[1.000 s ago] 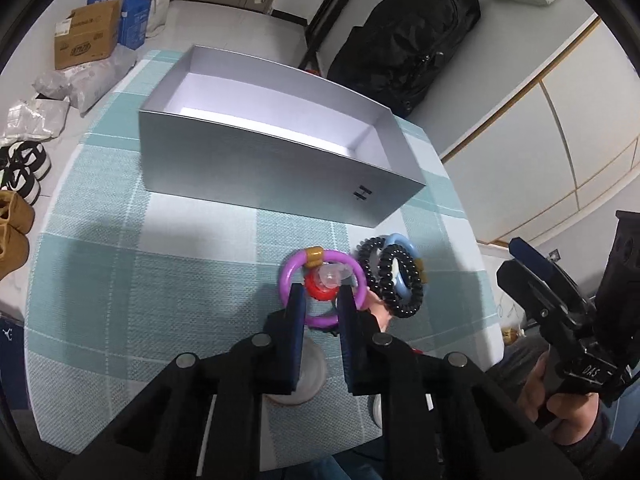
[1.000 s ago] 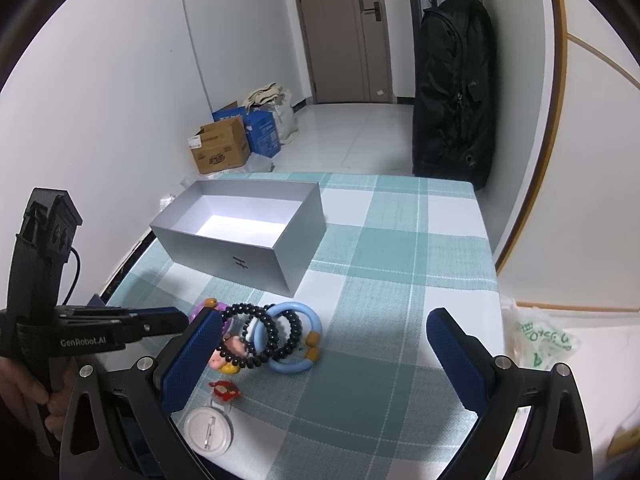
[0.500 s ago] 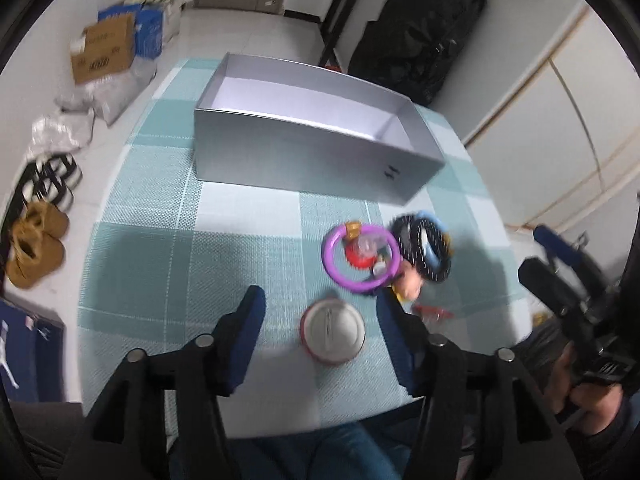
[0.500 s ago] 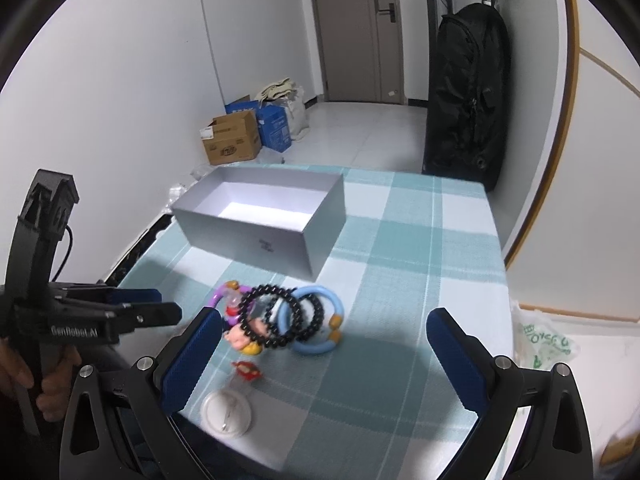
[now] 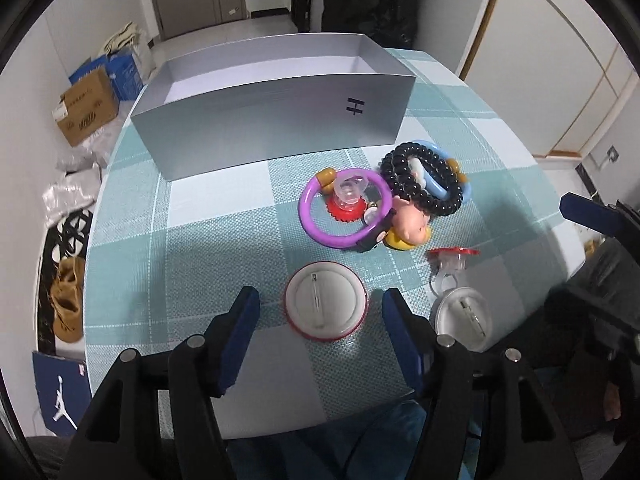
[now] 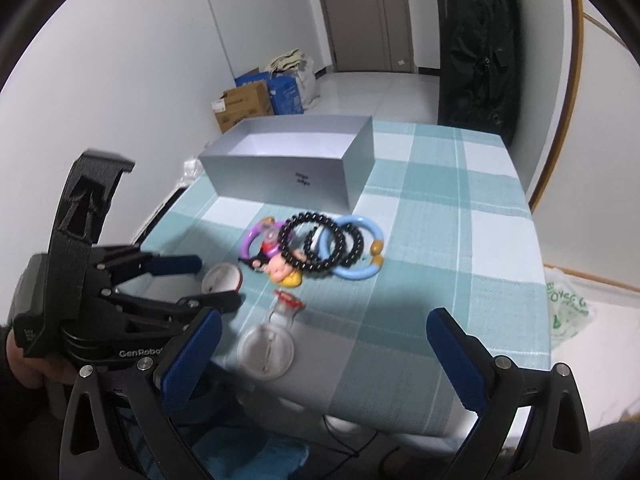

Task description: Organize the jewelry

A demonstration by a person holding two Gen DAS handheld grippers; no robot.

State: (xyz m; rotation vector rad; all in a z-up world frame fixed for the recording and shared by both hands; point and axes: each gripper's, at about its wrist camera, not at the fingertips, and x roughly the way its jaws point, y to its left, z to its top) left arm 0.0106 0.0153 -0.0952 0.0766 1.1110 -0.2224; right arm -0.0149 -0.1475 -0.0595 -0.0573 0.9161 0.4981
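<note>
A grey open box (image 5: pixel 272 120) stands at the back of the checked table; it also shows in the right wrist view (image 6: pixel 292 168). In front lie a purple ring (image 5: pixel 344 212), a black bead bracelet (image 5: pixel 420 184) over a blue ring (image 5: pixel 444 160), a small doll charm (image 5: pixel 408 228), a red ring (image 5: pixel 452 256), a red-rimmed pin badge (image 5: pixel 326 306) and a clear badge (image 5: pixel 464 318). My left gripper (image 5: pixel 324 340) is open, its fingers either side of the red-rimmed badge. My right gripper (image 6: pixel 320 356) is open and empty near the table's front edge.
The table edge (image 5: pixel 96 216) drops off at the left, with shoes (image 5: pixel 68 296) and cardboard boxes (image 5: pixel 84 108) on the floor. A black bag (image 6: pixel 480 44) stands behind the table. A plastic bag (image 6: pixel 568 308) lies on the floor at the right.
My left gripper opened, drew back from the purple ring and now straddles the red-rimmed badge. My right gripper shifted slightly; the jewelry stays in place.
</note>
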